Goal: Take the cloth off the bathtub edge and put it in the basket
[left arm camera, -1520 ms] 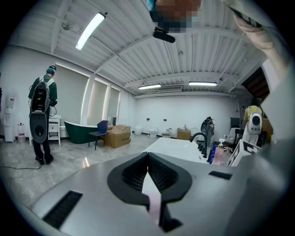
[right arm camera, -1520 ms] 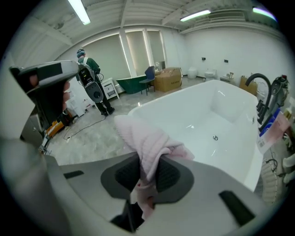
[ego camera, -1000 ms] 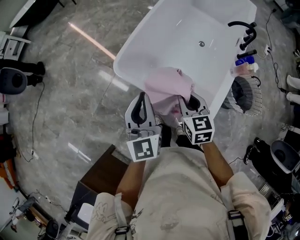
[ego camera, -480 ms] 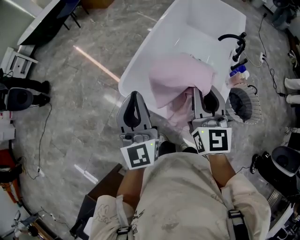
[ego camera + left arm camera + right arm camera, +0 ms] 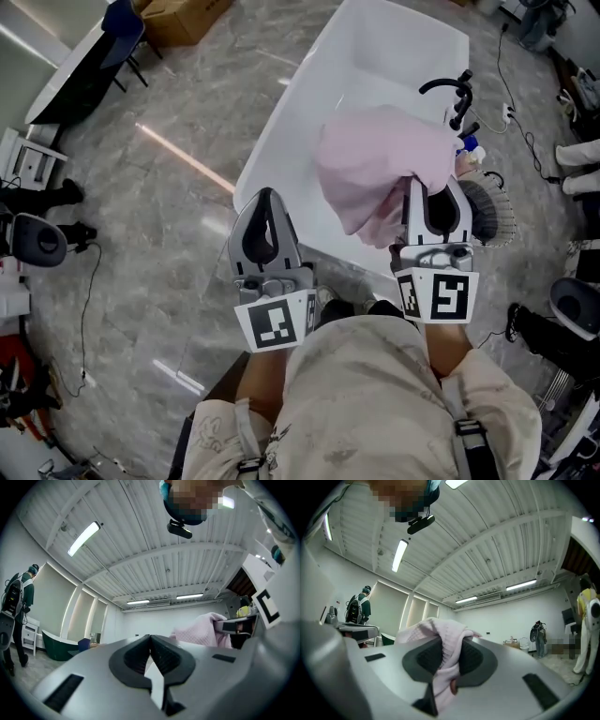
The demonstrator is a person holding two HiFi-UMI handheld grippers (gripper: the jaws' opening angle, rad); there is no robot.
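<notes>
Grey marble floor (image 5: 169, 187) surrounds the white oval bathtub (image 5: 375, 66). My right gripper (image 5: 436, 192) is clamped on the pink knitted cloth (image 5: 375, 169), lifted above the tub edge. My left gripper (image 5: 265, 202) is closed and empty. Only a fold is pinched, so I think it may slip before the white mesh basket (image 5: 497, 216).

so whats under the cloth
The cloth hangs from the right gripper above the tub, covering part of its rim and inside. What lies on that covered part cannot be seen.
</notes>
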